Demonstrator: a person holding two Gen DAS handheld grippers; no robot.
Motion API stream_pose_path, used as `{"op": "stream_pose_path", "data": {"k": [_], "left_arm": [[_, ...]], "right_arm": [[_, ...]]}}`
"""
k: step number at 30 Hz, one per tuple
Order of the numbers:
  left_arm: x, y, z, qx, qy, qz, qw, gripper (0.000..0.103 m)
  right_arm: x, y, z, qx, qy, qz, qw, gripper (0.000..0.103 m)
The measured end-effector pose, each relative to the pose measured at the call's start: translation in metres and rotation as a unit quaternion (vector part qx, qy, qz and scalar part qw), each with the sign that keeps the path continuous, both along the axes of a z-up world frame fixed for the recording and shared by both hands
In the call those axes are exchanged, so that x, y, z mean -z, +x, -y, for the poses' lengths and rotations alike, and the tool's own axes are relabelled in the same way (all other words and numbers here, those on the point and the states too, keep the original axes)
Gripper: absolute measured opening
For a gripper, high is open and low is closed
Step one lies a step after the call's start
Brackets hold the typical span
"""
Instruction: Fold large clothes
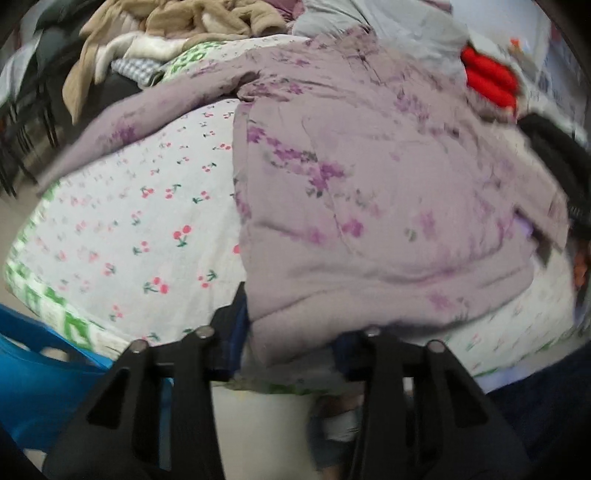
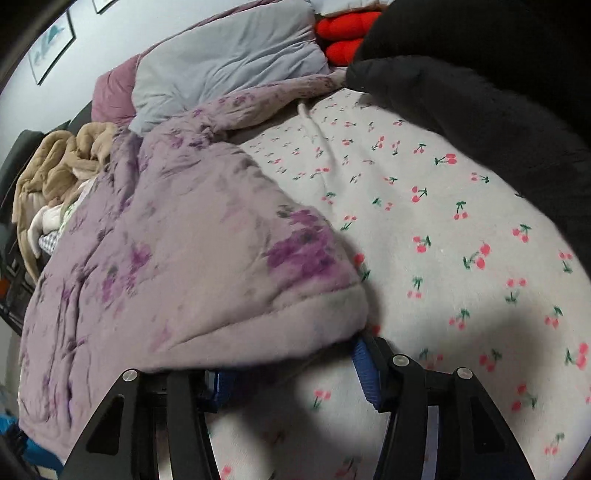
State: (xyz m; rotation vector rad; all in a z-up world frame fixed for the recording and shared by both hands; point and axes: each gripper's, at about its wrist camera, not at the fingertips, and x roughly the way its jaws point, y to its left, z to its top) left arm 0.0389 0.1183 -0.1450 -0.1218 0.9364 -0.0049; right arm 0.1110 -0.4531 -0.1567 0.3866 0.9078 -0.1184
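Observation:
A lilac padded jacket [image 1: 369,203] with purple flower print lies spread on the cherry-print bed sheet [image 1: 147,221], one sleeve [image 1: 129,129] stretched out to the left. My left gripper [image 1: 291,350] is shut on its near hem, with thick fabric filling the gap between the fingers. In the right wrist view the jacket [image 2: 177,258] covers the left half, and its near corner bulges over my right gripper [image 2: 291,380], which is shut on that corner. The blue pads [image 2: 365,373] show beside the fabric. The sheet [image 2: 443,240] lies bare to the right.
Beige and white clothes [image 1: 177,22] are piled at the far left of the bed. A grey-blue duvet [image 2: 229,55] and red cushions [image 2: 343,33] lie at the head. A black garment [image 2: 480,92] lies at the far right. A blue bin [image 1: 37,376] stands beside the bed.

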Motion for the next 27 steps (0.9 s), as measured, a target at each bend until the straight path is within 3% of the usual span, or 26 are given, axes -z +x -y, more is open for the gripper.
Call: {"op": "stream_pose_path", "data": {"k": [4, 8, 12, 16, 21, 22, 23, 24, 27], "left_arm": [[-0.016, -0.004, -0.003, -0.014, -0.021, 0.029, 0.9993, 0.039], [-0.019, 0.002, -0.006, -0.029, -0.017, 0.023, 0.9992, 0.039], [-0.008, 0.005, -0.012, -0.043, -0.038, 0.007, 0.9983, 0.041], [0.007, 0.009, -0.011, -0.046, -0.049, -0.008, 0.9977, 0.044], [0.011, 0.014, -0.011, -0.056, -0.086, 0.004, 0.9947, 0.044], [0.012, 0.016, -0.010, -0.057, -0.089, 0.003, 0.9944, 0.037], [0.013, 0.018, -0.008, -0.057, -0.099, 0.001, 0.9935, 0.024], [0.013, 0.018, -0.008, -0.059, -0.102, 0.002, 0.9931, 0.020], [0.011, 0.019, -0.011, -0.076, -0.114, 0.010, 0.9905, 0.008]], "right_arm": [[-0.016, -0.015, 0.015, 0.042, 0.044, 0.050, 0.997, 0.055], [-0.012, -0.014, 0.001, 0.042, -0.062, -0.002, 0.997, 0.055], [-0.016, -0.028, 0.013, 0.076, -0.045, 0.017, 0.996, 0.056], [-0.005, -0.007, 0.013, 0.042, -0.088, -0.016, 0.995, 0.056], [-0.003, 0.011, 0.019, 0.025, -0.025, 0.002, 0.999, 0.058], [-0.001, 0.016, 0.017, 0.018, -0.027, 0.003, 0.999, 0.058], [0.001, 0.021, 0.014, 0.008, -0.028, 0.006, 1.000, 0.052], [0.001, 0.023, 0.013, -0.007, -0.013, 0.017, 1.000, 0.018], [0.000, 0.026, 0.015, -0.006, 0.023, 0.029, 0.999, 0.012]]}}
